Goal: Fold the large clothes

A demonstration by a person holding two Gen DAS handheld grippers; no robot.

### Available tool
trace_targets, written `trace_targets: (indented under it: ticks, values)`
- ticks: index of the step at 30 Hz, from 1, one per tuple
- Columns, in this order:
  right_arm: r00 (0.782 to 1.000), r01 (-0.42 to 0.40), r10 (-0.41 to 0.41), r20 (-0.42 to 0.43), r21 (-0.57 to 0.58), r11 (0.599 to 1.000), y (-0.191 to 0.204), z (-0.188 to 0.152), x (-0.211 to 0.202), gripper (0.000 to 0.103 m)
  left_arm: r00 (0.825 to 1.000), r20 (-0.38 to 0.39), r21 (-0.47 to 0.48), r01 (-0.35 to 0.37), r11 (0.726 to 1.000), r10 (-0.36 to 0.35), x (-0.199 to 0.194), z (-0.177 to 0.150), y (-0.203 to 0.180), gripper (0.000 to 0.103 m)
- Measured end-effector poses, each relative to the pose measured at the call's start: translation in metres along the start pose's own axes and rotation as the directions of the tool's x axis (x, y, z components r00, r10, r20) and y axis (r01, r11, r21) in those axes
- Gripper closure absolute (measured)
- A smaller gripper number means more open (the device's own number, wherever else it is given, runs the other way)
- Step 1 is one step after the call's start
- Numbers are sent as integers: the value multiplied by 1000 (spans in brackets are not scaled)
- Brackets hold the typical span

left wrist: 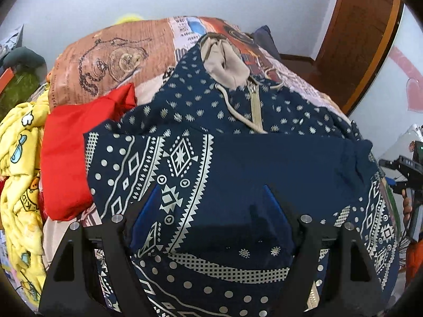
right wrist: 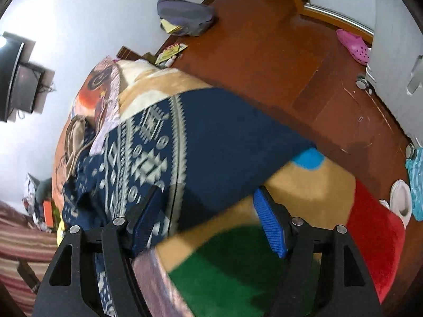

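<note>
The bed [left wrist: 111, 60] filled both views, with the blue hoodie [left wrist: 238, 158] spread across it. The left gripper [left wrist: 211, 211] hung wide open right over the hoodie's middle. The right gripper [right wrist: 208, 219], open and empty too, sat at its lower edge.

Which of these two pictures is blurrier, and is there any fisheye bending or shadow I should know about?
Right wrist view: clearly blurrier, the navy patterned hoodie and the colourful blanket are smeared. Left wrist view: sharp, the print is crisp, though the bed bulges like a dome and the door frame curves; a dark shadow falls on the hoodie between the left tool's fingers. Both have black corners.
</note>
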State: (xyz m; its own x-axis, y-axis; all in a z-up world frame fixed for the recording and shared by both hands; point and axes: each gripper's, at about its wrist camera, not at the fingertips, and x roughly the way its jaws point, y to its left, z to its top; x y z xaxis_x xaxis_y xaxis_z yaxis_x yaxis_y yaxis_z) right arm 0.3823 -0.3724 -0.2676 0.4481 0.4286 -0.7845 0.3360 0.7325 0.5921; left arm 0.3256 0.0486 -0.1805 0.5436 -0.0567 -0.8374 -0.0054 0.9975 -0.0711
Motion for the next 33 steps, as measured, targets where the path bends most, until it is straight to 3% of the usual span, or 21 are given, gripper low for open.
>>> trace_targets:
  ticks: [6, 10, 13, 14, 17, 22, 24, 28, 33]
  values:
    - [998, 52, -53, 29, 6, 999, 5, 24, 17, 37, 1000, -22, -10, -17, 1000, 16, 7, -5, 4, 26]
    - [995, 82, -81, 55, -3, 997, 12, 32, 20, 62, 999, -31, -6, -35, 999, 35, 8, -9, 7, 26]
    - [990, 115, -108, 92, -76, 990, 26, 35, 11, 89, 998, -30, -3, -46, 999, 46, 7, -11, 10, 26]
    - [987, 124, -109, 120, -119, 985, 34, 34, 1, 92, 998, -30, -4, -49, 999, 49, 7, -11, 11, 26]
    - [978, 117, -80, 191, -192, 974, 53, 32, -27, 93, 999, -25, -16, -48, 999, 48, 4, -13, 14, 26]
    - [963, 49, 38, 268, -311, 949, 103, 21, -78, 94, 999, -5, -28, -33, 999, 33, -7, -17, 16, 26]
    - [955, 20, 97, 280, -388, 921, 135, 10, -95, 94, 1000, 4, -27, -26, 999, 26, -12, -18, 16, 26]
    - [952, -21, 180, 248, -533, 846, 188, -21, -106, 94, 999, 24, -9, -31, 999, 31, -22, -23, 16, 26]
    - [974, -65, 190, 124, -651, 756, 232, -65, -77, 94, 999, 38, 11, -34, 999, 33, -33, -29, 19, 26]
